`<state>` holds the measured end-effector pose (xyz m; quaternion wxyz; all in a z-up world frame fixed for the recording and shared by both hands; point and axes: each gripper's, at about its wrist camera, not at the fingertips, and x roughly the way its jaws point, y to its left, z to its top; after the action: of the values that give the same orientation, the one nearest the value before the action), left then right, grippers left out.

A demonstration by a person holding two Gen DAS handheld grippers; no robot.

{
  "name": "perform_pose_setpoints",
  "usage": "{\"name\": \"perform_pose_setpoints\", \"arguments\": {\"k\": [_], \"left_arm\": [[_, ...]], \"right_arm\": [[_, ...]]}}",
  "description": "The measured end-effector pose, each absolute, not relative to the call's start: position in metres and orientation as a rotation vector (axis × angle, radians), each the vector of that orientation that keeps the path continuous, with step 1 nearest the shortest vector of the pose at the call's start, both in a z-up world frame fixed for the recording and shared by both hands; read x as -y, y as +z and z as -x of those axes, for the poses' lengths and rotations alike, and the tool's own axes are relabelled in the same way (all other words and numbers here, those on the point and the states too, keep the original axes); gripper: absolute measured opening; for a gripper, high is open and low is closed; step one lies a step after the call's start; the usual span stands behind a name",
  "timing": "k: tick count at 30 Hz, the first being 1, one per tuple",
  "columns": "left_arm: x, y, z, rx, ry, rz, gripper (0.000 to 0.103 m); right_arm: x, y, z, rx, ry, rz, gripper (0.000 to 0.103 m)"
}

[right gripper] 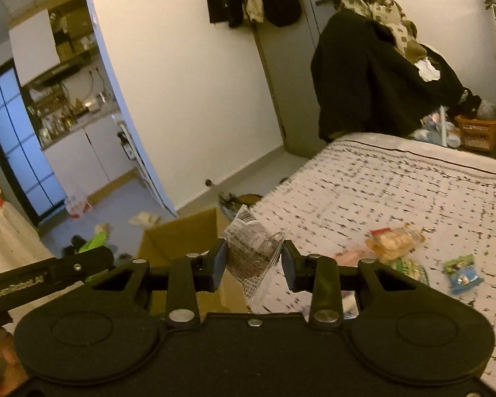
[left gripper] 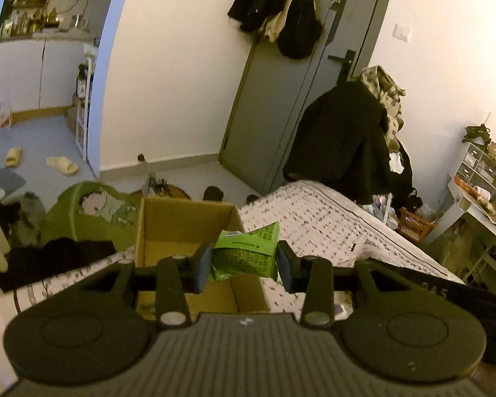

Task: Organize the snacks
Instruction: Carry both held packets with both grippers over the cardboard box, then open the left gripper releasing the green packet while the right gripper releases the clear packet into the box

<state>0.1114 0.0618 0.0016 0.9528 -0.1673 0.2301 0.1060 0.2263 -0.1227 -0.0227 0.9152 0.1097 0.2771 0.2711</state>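
Note:
My left gripper (left gripper: 244, 261) is shut on a green snack packet (left gripper: 248, 253) and holds it over the near right part of an open cardboard box (left gripper: 182, 221) that stands on the bed. In the right wrist view my right gripper (right gripper: 253, 263) is shut on a clear plastic snack packet (right gripper: 254, 254) with dark print, raised just right of the same cardboard box (right gripper: 178, 235). More snacks lie on the patterned bedspread (right gripper: 396, 182): a yellow-orange packet (right gripper: 393, 241), a blue-green packet (right gripper: 463, 273) and a green one (right gripper: 410, 269). The left gripper's arm (right gripper: 46, 274) crosses the left of that view.
A green cushion (left gripper: 92, 211) and dark clothes lie left of the box. A chair heaped with dark coats (left gripper: 350, 142) stands past the bed's foot by a grey door (left gripper: 281, 99). An orange basket (right gripper: 476, 132) and a cluttered desk (left gripper: 479, 198) are on the right.

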Motion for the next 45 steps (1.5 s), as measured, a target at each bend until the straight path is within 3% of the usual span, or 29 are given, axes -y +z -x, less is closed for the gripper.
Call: {"name": "perform_pose_setpoints", "arguments": {"k": [9,26,30,42,45], "left_arm": [[-0.083,0.003,-0.123,-0.450,0.209,0.341,0.040],[-0.119,-0.051,-0.164,-0.593,0.194,0.422,0.041],[-0.122,-0.058,-0.169,-0.608,0.197,0.450,0.047],[-0.131,-0.049,-0.162,-0.592,0.219,0.462,0.049],[-0.134,-0.045,-0.155,-0.591,0.245,0.454,0.057]], "right_arm": [[0.107,-0.023,-0.228,-0.563,0.618,-0.285,0.035],[0.069,-0.057,-0.239,-0.630,0.651,-0.280,0.035],[0.069,-0.059,-0.241,-0.636,0.648,-0.289,0.035],[0.051,-0.061,-0.247,-0.632,0.696,-0.271,0.035],[0.044,-0.064,-0.246,-0.642,0.722,-0.264,0.038]]}}
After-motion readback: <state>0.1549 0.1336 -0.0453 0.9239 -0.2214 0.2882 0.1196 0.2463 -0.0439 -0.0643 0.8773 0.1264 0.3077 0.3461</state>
